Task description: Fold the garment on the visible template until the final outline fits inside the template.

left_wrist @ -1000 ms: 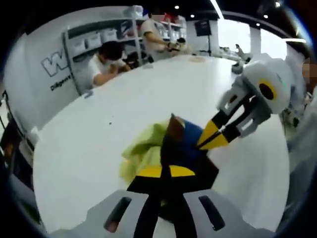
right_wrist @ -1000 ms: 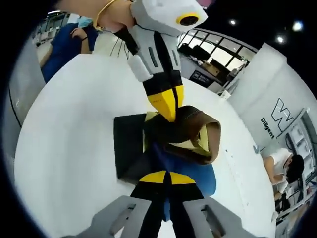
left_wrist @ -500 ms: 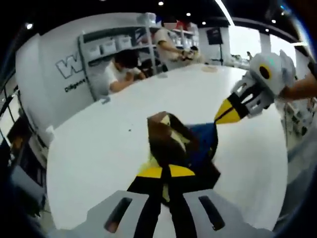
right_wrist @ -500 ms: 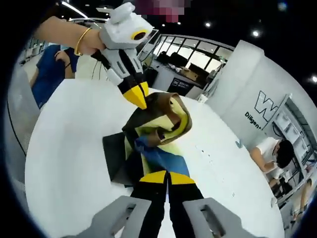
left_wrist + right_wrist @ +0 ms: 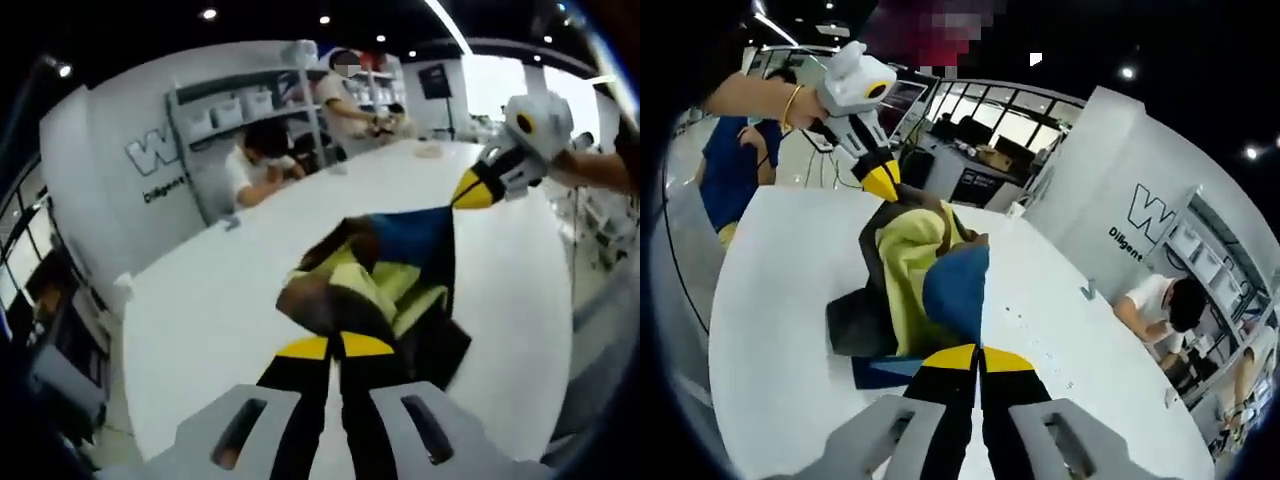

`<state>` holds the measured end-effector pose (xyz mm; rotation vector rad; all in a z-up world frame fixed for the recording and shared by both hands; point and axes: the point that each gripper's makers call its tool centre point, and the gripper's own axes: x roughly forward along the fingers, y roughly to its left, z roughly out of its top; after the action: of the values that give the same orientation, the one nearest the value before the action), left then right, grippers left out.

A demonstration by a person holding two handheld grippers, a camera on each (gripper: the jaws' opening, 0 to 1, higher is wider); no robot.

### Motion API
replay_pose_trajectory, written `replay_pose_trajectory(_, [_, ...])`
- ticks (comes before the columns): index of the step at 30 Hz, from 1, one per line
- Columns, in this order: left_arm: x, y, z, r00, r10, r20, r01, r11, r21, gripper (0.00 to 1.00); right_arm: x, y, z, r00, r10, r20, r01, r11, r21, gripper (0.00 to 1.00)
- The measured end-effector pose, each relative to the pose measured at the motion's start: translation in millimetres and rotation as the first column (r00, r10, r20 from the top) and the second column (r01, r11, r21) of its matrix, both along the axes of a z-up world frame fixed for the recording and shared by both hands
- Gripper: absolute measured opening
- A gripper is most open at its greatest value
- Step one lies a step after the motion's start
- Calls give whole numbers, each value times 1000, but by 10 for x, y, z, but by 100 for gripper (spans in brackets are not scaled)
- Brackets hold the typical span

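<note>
The garment [image 5: 395, 265], in yellow-green, blue and brown panels, hangs stretched in the air between both grippers. My left gripper [image 5: 335, 346] is shut on its brown and yellow-green end. My right gripper [image 5: 472, 190] pinches the blue corner at the upper right. In the right gripper view, the right gripper [image 5: 978, 356] is shut on the blue panel of the garment [image 5: 908, 262], and the left gripper [image 5: 880, 183] holds the far end. The black template [image 5: 853, 320] lies flat on the white table [image 5: 770, 300] beneath, with a blue flap trailing onto it. The template [image 5: 445, 345] shows under the cloth.
A person in white [image 5: 250, 160] sits at the table's far edge before grey shelves [image 5: 225, 95]. Another stands farther back. A person in blue [image 5: 730, 165] is beyond the table's left side. A small plate-like thing [image 5: 430, 151] lies far across the table [image 5: 220, 290].
Both grippers rose and drew apart, pulling the bunched garment up off the template and stretching it out. The yellow-green and blue panels have opened out.
</note>
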<state>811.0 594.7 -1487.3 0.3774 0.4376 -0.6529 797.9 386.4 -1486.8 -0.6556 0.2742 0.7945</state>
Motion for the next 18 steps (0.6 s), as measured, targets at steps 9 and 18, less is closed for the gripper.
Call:
replay_pose_trajectory(9, [22, 162, 301, 996, 52, 72, -53, 999, 12, 5, -29, -184, 445, 997, -47, 53, 44, 997, 59, 0])
replay_pose_trajectory(18, [-180, 141, 602, 986, 51, 160, -54, 998, 15, 5, -101, -347, 890, 990, -129, 48, 110, 951, 288, 0])
